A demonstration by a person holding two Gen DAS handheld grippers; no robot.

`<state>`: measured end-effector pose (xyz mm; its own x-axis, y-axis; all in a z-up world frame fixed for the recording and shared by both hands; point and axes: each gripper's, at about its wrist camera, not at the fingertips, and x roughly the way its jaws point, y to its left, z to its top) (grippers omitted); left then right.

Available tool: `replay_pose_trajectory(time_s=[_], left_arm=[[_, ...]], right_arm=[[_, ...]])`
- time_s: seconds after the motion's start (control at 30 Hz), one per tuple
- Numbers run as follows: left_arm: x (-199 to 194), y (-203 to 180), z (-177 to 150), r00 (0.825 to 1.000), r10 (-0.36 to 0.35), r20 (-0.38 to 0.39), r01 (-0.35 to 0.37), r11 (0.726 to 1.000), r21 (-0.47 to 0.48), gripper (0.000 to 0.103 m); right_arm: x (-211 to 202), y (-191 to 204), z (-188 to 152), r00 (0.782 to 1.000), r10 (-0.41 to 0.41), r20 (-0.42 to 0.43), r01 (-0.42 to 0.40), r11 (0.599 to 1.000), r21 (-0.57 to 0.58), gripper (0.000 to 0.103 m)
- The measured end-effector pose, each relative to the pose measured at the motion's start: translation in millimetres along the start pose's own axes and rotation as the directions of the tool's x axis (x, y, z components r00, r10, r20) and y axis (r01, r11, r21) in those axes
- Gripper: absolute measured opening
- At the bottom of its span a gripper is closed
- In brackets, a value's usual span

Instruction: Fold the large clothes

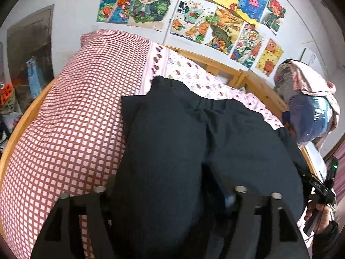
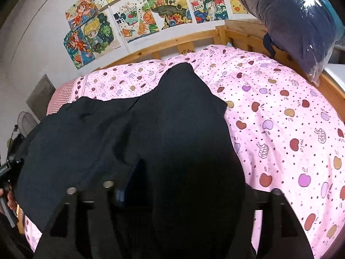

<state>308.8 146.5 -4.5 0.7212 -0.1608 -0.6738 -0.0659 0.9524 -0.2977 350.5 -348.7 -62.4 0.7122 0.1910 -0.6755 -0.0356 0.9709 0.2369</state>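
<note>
One dark navy garment [image 1: 183, 151], seemingly a pair of trousers with a gathered waistband, lies on the bed [image 2: 280, 129], its near end bulging up between the fingers of both tools. The cloth is matte and soft, creased down the middle. The left hand-held gripper [image 1: 170, 196] stands wide, its black fingers either side of the garment without pressing it; the right hand-held gripper [image 2: 194, 192] also stands wide, with the fabric mounded between its fingers. Left of the garment lies one red-and-white checked pillow [image 1: 82, 112]. Under the garment spreads one pink sheet printed with apples. Beyond the garment runs the bed's pale wooden rail [image 2: 163, 51], and above it many bright drawings [image 1: 194, 17] are stuck to the white wall. Right of the garment, on the rail, sits one clear plastic bag of folded textiles [image 2: 301, 26].
</note>
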Motion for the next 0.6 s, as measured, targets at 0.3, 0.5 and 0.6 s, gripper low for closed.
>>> replay_pose_trajectory(time_s=[0.3,0.5,0.6], left_arm=[[-19.8,-13.1,-3.4,0.990,0.076,0.117,-0.082,0.995,0.050,0.102],[-29.4,-30.7,-9.9,0.972,0.158,0.172,-0.179,0.977,0.118,0.103],[-36.8,-39.8,-14.2,0.964,0.172,0.202,-0.203,0.968,0.148,0.103]], right_arm=[[-12.7,5.2,-2.5,0.993,-0.097,0.065,0.099,0.994,-0.038,0.085],[-37.3,8.1,-2.1,0.973,-0.151,0.176,0.164,0.984,-0.063,0.094],[-51.9,10.3,-1.7,0.961,-0.166,0.221,0.186,0.980,-0.075,0.096]])
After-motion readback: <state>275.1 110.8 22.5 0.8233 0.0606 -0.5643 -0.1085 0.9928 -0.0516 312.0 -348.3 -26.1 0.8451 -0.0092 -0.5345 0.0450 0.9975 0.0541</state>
